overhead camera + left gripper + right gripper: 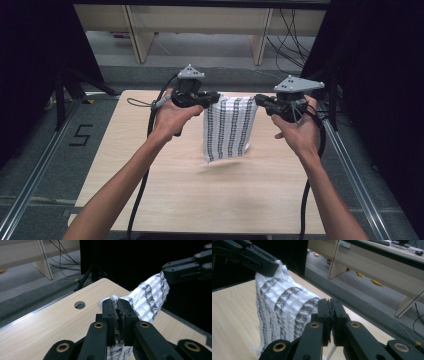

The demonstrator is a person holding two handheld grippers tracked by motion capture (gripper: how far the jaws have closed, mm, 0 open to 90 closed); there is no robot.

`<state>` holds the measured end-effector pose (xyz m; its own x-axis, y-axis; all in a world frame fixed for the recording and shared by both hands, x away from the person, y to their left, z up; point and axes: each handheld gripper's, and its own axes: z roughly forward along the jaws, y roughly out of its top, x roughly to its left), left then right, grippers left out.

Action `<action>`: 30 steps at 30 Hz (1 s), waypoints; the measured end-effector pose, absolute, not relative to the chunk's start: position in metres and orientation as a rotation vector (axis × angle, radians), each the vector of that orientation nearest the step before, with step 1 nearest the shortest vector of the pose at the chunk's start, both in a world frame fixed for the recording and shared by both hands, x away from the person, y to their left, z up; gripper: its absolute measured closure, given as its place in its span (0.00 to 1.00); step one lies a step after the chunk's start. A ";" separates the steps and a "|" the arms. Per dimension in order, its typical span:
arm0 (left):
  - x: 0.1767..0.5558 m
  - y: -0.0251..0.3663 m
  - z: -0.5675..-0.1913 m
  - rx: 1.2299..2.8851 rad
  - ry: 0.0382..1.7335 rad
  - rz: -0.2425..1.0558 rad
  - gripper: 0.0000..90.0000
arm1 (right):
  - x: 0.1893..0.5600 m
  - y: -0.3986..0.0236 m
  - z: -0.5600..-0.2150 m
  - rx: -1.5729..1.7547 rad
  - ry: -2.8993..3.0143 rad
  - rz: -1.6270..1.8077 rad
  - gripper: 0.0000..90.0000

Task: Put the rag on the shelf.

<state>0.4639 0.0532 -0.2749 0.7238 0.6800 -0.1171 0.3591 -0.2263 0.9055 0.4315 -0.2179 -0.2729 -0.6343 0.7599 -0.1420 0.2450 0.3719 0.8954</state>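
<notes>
A white cloth with dark patterned stripes (229, 127) hung above the middle of a light wooden table (150, 190), its top edge stretched sideways and its long axis and stripes running straight down, the bottom edge near the tabletop. The left gripper (214, 97) was clamped tight on the cloth's upper left corner and the right gripper (260, 100) on its upper right corner. Beyond the table stood pale furniture legs (137, 35) and loose cables (290, 40) on a grey floor.
</notes>
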 end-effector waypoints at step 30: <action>0.539 0.046 -0.258 1.764 0.934 0.421 0.93 | 0.523 -0.207 -0.248 0.972 2.030 1.176 0.98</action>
